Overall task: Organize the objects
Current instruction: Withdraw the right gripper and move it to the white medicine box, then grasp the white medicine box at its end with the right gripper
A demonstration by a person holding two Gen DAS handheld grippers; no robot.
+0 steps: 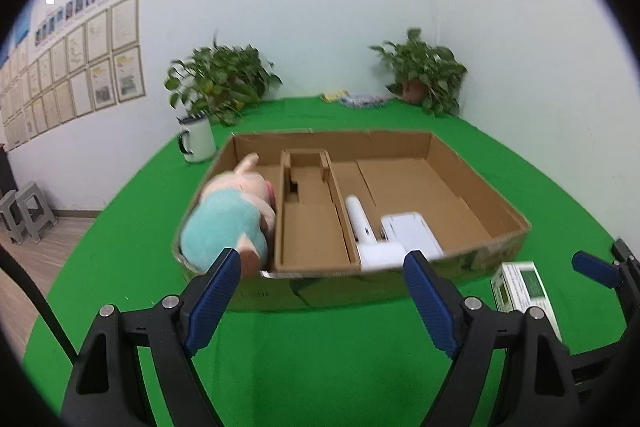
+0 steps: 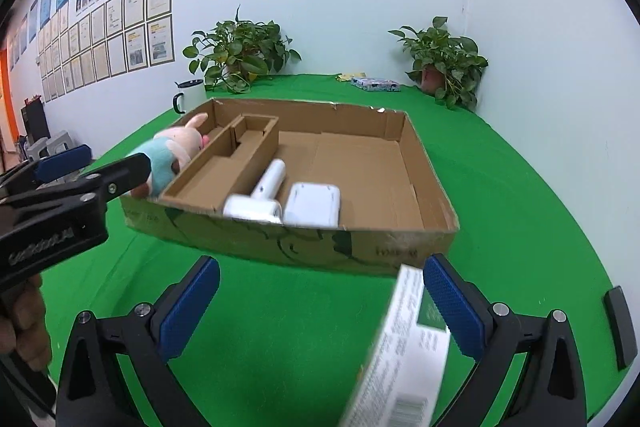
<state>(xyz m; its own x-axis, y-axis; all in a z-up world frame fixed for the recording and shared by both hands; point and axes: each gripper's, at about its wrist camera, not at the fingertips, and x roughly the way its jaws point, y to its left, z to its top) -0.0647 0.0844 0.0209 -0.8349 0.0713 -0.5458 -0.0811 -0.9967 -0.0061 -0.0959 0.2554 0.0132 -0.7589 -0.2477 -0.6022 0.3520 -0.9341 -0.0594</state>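
Observation:
A shallow cardboard box (image 1: 472,183) (image 2: 424,163) sits on the green table. In its left part lies a pink and teal plush toy (image 1: 228,223) (image 2: 168,155). In the middle lie a white handheld device (image 1: 364,223) (image 2: 264,195) and a white flat block (image 1: 412,231) (image 2: 314,205). A white and green carton (image 1: 520,287) (image 2: 404,351) lies in front of the box. My left gripper (image 1: 322,295) is open and empty before the box's near wall. My right gripper (image 2: 320,307) is open, with the carton against its right finger (image 2: 452,303).
A white mug (image 1: 196,139) (image 2: 188,95) stands left of the box. Two potted plants (image 1: 224,83) (image 1: 424,71) stand at the back against the wall, with a small patterned packet (image 2: 376,83) between them. Stools (image 1: 24,211) stand on the floor at left.

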